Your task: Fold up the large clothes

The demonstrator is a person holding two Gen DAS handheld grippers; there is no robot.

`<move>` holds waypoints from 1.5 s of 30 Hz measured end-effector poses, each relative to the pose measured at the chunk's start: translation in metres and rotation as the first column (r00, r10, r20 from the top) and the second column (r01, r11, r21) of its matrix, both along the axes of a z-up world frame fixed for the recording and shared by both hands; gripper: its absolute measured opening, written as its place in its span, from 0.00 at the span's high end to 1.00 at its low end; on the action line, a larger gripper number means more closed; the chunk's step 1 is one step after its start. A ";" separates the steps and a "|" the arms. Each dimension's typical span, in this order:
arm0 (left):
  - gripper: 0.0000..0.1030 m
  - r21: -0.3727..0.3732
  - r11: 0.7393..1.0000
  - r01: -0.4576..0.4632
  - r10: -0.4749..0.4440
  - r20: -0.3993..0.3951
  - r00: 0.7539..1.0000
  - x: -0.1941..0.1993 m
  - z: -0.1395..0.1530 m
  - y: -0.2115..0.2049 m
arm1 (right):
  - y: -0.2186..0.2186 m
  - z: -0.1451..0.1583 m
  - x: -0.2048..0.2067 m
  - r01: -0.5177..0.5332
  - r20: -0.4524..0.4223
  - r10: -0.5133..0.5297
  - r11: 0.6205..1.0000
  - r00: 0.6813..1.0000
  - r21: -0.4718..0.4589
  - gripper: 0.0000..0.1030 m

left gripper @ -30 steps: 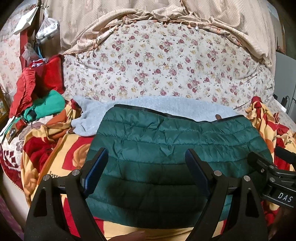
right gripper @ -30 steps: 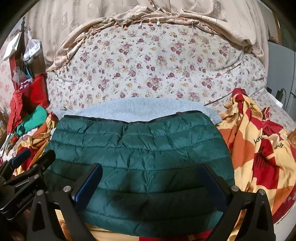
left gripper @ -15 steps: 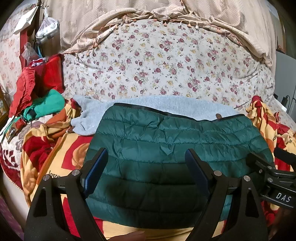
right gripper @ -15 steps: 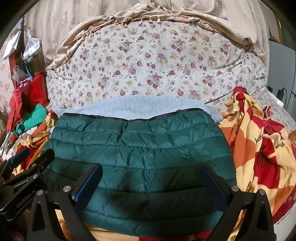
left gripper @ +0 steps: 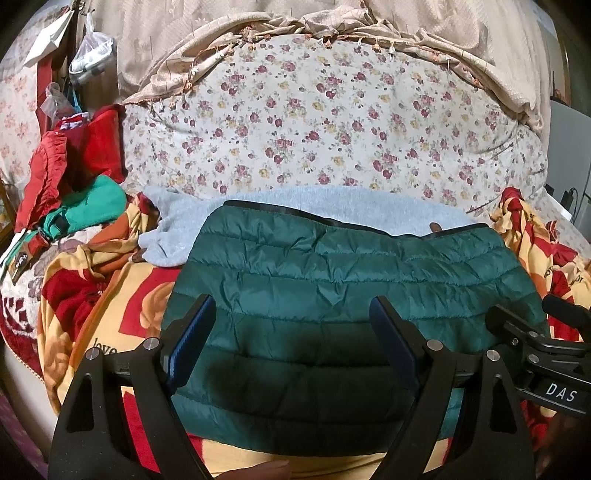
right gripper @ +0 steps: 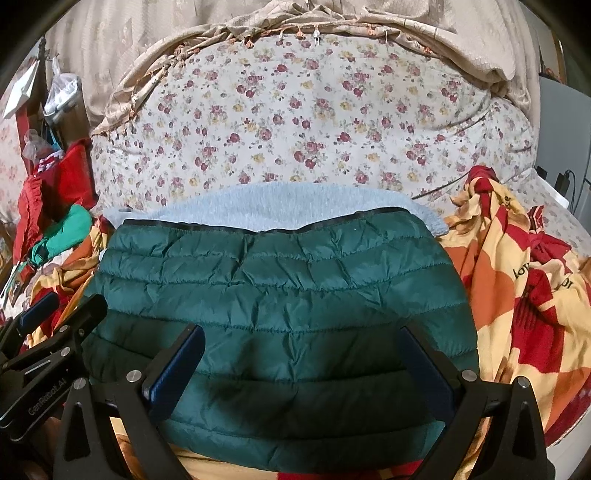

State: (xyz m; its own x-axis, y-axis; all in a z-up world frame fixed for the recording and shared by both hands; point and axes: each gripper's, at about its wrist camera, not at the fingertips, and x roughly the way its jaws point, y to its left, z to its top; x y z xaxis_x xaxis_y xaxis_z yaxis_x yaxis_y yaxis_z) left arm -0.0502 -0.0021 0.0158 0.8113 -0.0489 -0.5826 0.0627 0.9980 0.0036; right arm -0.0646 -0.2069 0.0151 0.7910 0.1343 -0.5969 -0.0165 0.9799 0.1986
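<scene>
Black jaws of the left gripper [left gripper: 291, 332] and right gripper [right gripper: 303, 362] stand wide apart, holding nothing, above a folded green jacket [right gripper: 277, 306]. It lies flat on a blanket [right gripper: 517, 295], overlapping a grey garment [right gripper: 280, 206], on the bed [right gripper: 314, 122].

Floral-covered bed [left gripper: 314, 122] under beige drapery [left gripper: 443, 33] (fringed edge).

A dark green quilted puffer jacket [left gripper: 332, 295] lies folded flat atop a light blue fleece garment [left gripper: 303, 203].
</scene>
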 end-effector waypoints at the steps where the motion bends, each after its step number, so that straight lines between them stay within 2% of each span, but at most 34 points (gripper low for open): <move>1: 0.17 0.000 1.000 -0.001 0.001 -0.001 1.000 0.000 -0.001 0.000 | 0.000 0.000 0.000 0.000 -0.001 0.000 1.000 1.000 0.000 0.00; 45: 0.17 -0.002 1.000 -0.001 0.001 -0.031 1.000 0.008 -0.015 0.007 | 0.009 -0.012 0.011 -0.020 -0.033 0.020 1.000 0.999 -0.004 0.00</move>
